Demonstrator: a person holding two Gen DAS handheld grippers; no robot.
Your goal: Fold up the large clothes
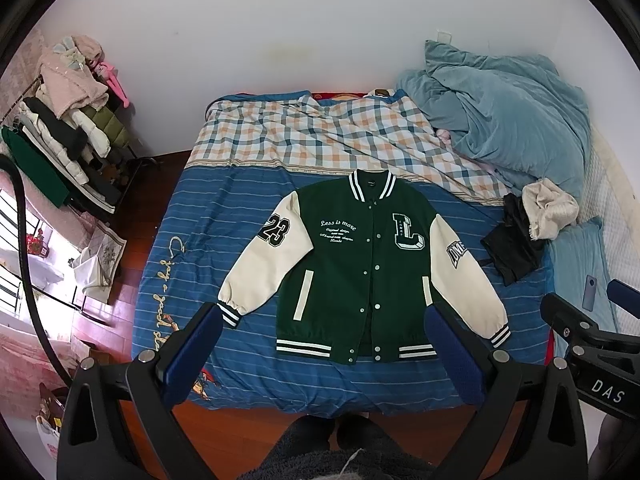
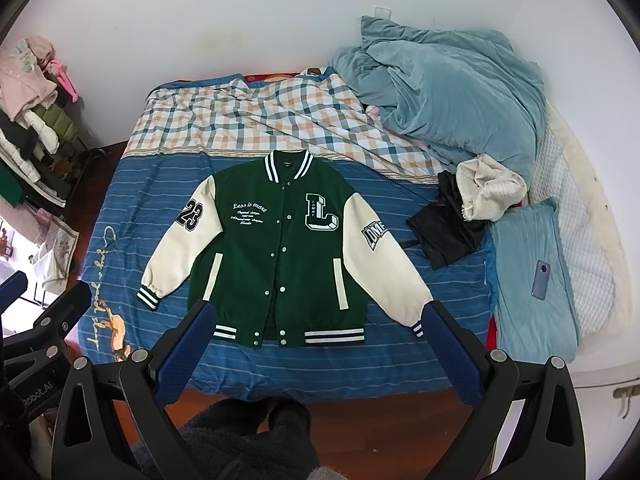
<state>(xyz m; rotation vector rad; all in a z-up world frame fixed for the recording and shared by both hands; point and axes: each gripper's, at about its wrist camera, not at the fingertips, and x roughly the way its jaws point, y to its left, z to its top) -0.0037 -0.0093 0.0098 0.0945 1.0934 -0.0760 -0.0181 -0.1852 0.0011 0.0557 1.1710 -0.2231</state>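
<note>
Both grippers, left gripper (image 1: 324, 344) and right gripper (image 2: 320, 336), hung wide open and empty; just ahead, the jacket (image 1: 356, 264) lay flat, unfolded on the bed (image 1: 192, 280), so I'd guess pinching a sleeve (image 2: 384, 264) came next

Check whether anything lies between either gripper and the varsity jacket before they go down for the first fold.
Nothing visible does. The jacket lies flat and uncovered on the blue striped bedcover, straight ahead of the open left gripper and open right gripper. The black garment lies apart, off its sleeve.
</note>
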